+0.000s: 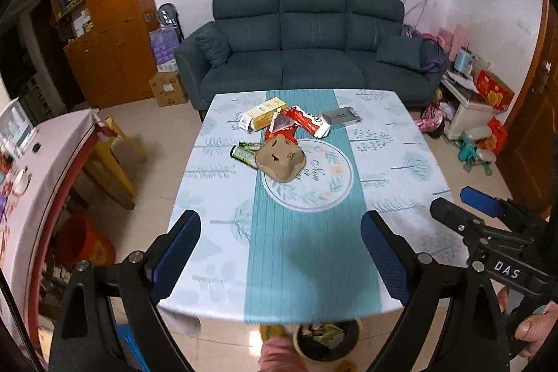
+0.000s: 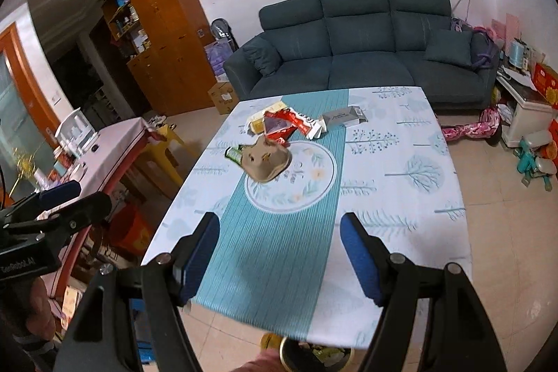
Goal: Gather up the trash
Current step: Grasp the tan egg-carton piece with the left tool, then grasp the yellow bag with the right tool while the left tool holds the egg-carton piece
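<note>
The near half of the surface [image 1: 216, 253] lies bare from its near edge up to the printed ring at the middle, open to either pair of jaws. Past the ring the litter crowds the centre strip: a brown pulp tray [image 1: 280, 159] tilted over a green wrapper [image 1: 244, 153], then a red packet [image 1: 300, 124], a yellow box [image 1: 262, 116] and a grey pack [image 1: 341, 116] toward the far edge. The left and right margins stay open. A bin [image 1: 326, 340] stands under the near edge.

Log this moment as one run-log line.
left gripper: open, empty | right gripper: open, empty | brown cardboard cup carrier: on table | bin: below near edge
</note>
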Available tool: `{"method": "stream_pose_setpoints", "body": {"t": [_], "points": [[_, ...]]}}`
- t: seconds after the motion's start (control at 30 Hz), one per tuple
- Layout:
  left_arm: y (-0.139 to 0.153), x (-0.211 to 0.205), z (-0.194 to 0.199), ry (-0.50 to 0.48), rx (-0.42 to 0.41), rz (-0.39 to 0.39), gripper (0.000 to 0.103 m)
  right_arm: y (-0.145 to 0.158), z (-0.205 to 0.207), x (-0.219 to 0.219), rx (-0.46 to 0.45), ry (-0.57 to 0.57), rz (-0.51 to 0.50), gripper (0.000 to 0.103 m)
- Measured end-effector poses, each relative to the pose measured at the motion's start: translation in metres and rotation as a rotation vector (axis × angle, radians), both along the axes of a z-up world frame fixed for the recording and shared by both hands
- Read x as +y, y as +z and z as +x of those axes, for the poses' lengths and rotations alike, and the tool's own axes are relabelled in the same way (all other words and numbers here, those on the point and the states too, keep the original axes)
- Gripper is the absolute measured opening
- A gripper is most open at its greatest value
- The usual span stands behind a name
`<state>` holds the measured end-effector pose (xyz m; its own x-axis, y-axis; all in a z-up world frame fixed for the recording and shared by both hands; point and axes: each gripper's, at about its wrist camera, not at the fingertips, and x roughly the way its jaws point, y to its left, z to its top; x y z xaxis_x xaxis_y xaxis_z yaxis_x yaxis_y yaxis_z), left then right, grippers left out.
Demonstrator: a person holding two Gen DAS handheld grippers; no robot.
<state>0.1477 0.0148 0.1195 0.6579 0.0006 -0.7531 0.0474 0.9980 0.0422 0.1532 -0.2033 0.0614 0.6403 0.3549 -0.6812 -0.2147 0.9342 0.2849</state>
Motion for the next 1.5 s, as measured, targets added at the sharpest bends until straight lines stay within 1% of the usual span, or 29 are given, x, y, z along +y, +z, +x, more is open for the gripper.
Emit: {"method": "stream_pose_setpoints", "body": {"t": [0.1,0.13,0.2,0.3,0.4,0.43,0.53,0.67,0.83,0.97,1.03,1.07,1.1,1.3,1.37,1.5], "points": [[-0.014,0.006,0.045,-0.053,0.036,0.002,0.096,-0.010,0.028,0.003,0.023,-0.040,0.013,0.072],[-0.022,0.008,0.066,-0.075,0.060,0.005,0.096,-0.013,0.037,0.004,0.029,-0.055,0.017,0.072],[-0.035,0.011,0.098,-0.105,0.096,0.005,0.096,-0.021,0.057,0.006,0.052,-0.094,0.017,0.072],[-0.060,0.014,0.151,-0.161,0.161,0.010,0.096,-0.040,0.090,0.009,0.100,-0.160,0.040,0.072],[-0.092,0.014,0.198,-0.213,0.241,0.025,0.096,-0.064,0.123,0.014,0.154,-0.226,0.055,0.072],[-0.107,0.013,0.217,-0.230,0.273,0.035,0.096,-0.070,0.130,0.015,0.165,-0.240,0.061,0.072],[-0.140,0.011,0.250,-0.262,0.327,0.069,0.096,-0.096,0.155,0.019,0.216,-0.297,0.091,0.072],[-0.182,0.002,0.285,-0.307,0.384,0.128,0.096,-0.127,0.174,0.026,0.276,-0.339,0.102,0.072],[-0.222,-0.010,0.307,-0.341,0.452,0.185,0.096,-0.154,0.188,0.033,0.330,-0.370,0.106,0.072],[-0.237,-0.016,0.312,-0.353,0.469,0.222,0.094,-0.164,0.194,0.035,0.351,-0.382,0.114,0.072],[-0.241,-0.017,0.314,-0.353,0.478,0.219,0.085,-0.166,0.195,0.036,0.357,-0.384,0.111,0.072],[-0.242,-0.017,0.313,-0.354,0.484,0.220,0.072,-0.168,0.195,0.036,0.360,-0.384,0.110,0.072],[-0.244,-0.017,0.313,-0.351,0.488,0.225,0.071,-0.169,0.195,0.035,0.364,-0.385,0.109,0.072],[-0.236,-0.015,0.309,-0.360,0.468,0.215,0.070,-0.171,0.195,0.033,0.371,-0.395,0.117,0.072],[-0.227,-0.014,0.304,-0.361,0.459,0.202,0.070,-0.170,0.195,0.033,0.367,-0.393,0.121,0.072],[-0.204,-0.008,0.297,-0.358,0.437,0.151,0.070,-0.165,0.194,0.034,0.354,-0.385,0.130,0.072]]}}
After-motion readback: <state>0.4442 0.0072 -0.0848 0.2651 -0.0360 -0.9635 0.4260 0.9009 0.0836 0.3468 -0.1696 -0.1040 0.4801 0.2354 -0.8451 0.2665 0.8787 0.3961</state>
